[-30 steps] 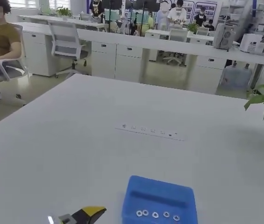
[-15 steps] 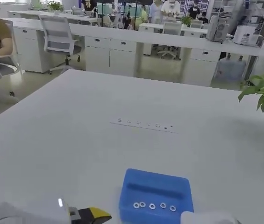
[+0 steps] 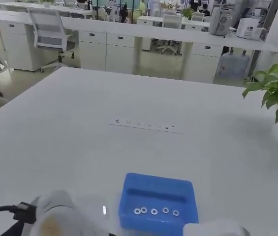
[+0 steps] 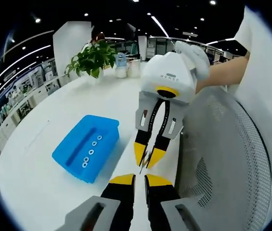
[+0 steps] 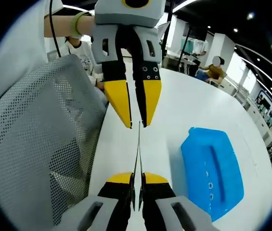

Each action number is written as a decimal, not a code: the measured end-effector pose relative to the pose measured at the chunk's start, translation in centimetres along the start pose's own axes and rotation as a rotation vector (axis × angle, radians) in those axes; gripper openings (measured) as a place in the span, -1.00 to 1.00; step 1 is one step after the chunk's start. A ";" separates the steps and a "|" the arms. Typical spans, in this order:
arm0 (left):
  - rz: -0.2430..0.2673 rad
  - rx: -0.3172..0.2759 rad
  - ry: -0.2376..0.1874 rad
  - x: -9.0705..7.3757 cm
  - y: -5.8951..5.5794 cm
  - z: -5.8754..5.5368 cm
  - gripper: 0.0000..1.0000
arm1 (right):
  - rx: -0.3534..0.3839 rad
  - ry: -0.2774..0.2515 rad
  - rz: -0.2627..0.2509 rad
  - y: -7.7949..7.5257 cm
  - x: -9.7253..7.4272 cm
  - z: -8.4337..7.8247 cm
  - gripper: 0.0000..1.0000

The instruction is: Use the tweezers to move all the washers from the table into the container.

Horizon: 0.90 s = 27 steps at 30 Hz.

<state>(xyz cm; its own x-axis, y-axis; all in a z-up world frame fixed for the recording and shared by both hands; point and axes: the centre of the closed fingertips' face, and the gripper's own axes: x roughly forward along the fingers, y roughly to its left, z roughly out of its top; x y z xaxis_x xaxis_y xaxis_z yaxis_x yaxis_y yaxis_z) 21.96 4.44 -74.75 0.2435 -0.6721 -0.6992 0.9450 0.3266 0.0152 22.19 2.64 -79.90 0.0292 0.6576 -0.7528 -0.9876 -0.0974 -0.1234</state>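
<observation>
A blue container (image 3: 156, 189) stands near the table's front edge and holds several washers (image 3: 154, 211) in a row. It also lies left of the jaws in the left gripper view (image 4: 85, 147) and to the right in the right gripper view (image 5: 213, 163). My right gripper (image 5: 136, 185) is shut on thin metal tweezers (image 5: 138, 144). The tweezers point at my left gripper (image 5: 136, 124), whose yellow fingertips stand a narrow gap apart with nothing gripped. The two grippers face each other tip to tip, right gripper (image 4: 146, 161) above left gripper (image 4: 139, 182).
A potted plant (image 3: 276, 93) stands at the table's right edge. A socket strip (image 3: 143, 124) is set into the table's middle. A mesh chair back (image 4: 222, 159) (image 5: 34, 130) sits close beside the grippers. Office desks and chairs stand beyond the table.
The head camera has tilted, so the whole scene shifted. The yellow-tipped gripper at the bottom left is gone; a blurred pale shape is there now. The container and washers stayed put.
</observation>
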 end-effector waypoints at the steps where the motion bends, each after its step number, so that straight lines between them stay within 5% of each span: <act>1: -0.004 0.006 0.002 0.1 0.0 0.0 -0.96 | 0.000 0.000 0.000 0.0 0.0 0.0 -0.94; 9: -0.029 0.107 0.063 1.0 -0.2 -0.6 -1.00 | -0.005 0.013 0.009 0.2 0.4 -0.3 -0.94; 13: -0.038 0.064 0.040 0.8 -0.1 -0.1 -0.72 | -0.001 0.015 0.008 0.2 0.3 -0.5 -0.94; 16: -0.054 0.081 0.041 0.9 -0.3 -0.1 -0.98 | -0.001 0.018 0.009 0.2 0.3 -0.5 -0.94; 27: -0.086 0.115 0.071 1.3 -0.5 0.0 -1.00 | -0.005 0.035 0.007 0.2 0.5 -0.8 -0.94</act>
<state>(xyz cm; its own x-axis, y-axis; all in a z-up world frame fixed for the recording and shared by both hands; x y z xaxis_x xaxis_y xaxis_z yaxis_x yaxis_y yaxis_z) 21.79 3.38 -75.69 0.1482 -0.6444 -0.7502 0.9815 0.1890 0.0315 22.09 2.34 -80.86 0.0276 0.6303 -0.7758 -0.9870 -0.1058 -0.1211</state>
